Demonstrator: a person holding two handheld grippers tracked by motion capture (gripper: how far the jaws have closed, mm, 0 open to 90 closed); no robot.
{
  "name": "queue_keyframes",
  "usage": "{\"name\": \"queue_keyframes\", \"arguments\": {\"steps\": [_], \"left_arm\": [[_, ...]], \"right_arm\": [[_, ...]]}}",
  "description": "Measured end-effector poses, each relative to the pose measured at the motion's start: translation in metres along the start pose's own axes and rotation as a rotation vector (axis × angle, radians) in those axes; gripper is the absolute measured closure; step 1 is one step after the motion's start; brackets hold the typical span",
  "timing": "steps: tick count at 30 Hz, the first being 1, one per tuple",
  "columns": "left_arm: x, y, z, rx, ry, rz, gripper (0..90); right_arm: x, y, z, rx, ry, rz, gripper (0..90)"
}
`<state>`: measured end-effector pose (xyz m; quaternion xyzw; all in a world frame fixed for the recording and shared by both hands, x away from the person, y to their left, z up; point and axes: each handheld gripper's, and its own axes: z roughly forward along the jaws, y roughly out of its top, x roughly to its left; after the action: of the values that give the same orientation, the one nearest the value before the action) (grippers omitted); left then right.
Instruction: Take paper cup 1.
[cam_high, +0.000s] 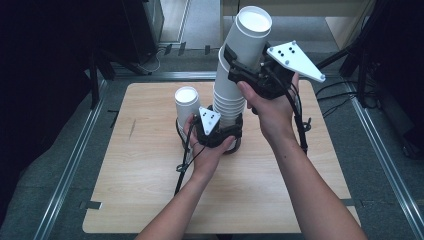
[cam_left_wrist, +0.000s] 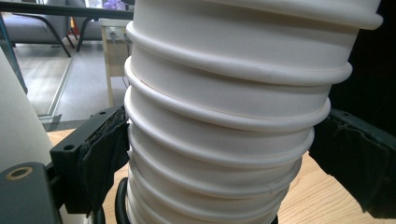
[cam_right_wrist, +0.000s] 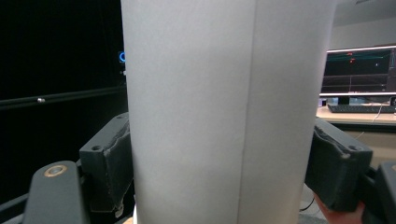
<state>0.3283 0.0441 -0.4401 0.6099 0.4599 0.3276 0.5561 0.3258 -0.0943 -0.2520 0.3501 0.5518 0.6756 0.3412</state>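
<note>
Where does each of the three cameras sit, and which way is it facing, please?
High view: above the person's side of the wooden table, looking forward and down; both forearms, the left gripper and the right gripper show.
Left gripper view: rides on the left gripper, looking along its jaws at the stack of cups clamped between them.
Right gripper view: rides on the right gripper, looking at the top cup it grips.
Shared: the high view and the left gripper view both show the stack and the single cup beside it.

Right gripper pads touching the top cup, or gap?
Touching. Right gripper view: both pads press flat against the top cup, no gap either side.
</note>
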Motion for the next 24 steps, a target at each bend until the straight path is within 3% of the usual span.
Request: {"name": "queue_keyframes", "arguments": {"steps": [11, 16, 24], "left_arm": [[0.0, 0.0, 0.0, 0.0, -0.002, 0.001, 6.0], [0.0, 0.0, 0.0, 0.0, -0.001, 0.001, 6.1], [0.0, 0.0, -0.001, 0.004, 0.002, 0.002, 6.2]], "right_arm": [[-0.005, 0.014, -0.016, -0.031, -0.02, -0.002, 19.4], [-0.011, 0.012, -0.026, -0.034, -0.048, -0.012, 19.4], [-0.032, 0.001, -0.046, -0.021, -0.086, 0.002, 19.4]]}}
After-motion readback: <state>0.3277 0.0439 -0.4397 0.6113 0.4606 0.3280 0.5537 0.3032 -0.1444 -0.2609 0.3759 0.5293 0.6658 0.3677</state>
